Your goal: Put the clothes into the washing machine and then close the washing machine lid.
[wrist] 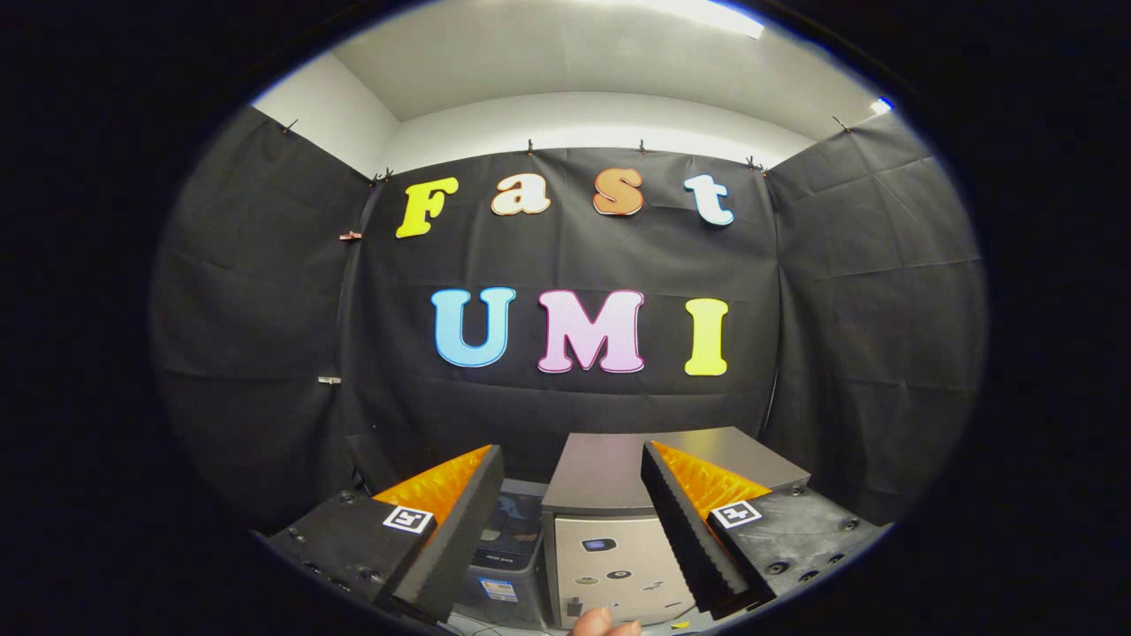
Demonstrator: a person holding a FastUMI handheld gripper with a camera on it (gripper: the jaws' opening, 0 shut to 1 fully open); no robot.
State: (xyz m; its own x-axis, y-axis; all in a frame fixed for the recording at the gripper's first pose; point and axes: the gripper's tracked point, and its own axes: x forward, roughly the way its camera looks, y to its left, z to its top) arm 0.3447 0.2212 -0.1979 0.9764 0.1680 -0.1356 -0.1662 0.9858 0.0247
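The gripper (565, 539) was held level, its two fingers spread wide apart with nothing between them, pointing at the back wall of the booth. The washing machine (618, 530) stood below and just ahead of the fingers, a grey box seen through the gap between them, and its flat lid (610, 473) lay down, closed over the top. No clothes could be seen, so whether they were inside the machine could not be told. A dark bin (508, 548) sat touching or just beside the machine's left side, behind the left finger; what it held was too dim to make out. A fingertip (603, 623) of a person poked in at the bottom, in front of the machine. The closed lid fitted two stages: laundry yet to be loaded, or loaded and shut in. Either way, judging from here, good handling meant tilting the fingers down so the lid edge came into sight, keeping them apart and going square to the lid, not skewed. Writing: small stickers and a little display on the machine's front panel (610, 565), and a label on the bin, all too small to read; no brand could be made out.
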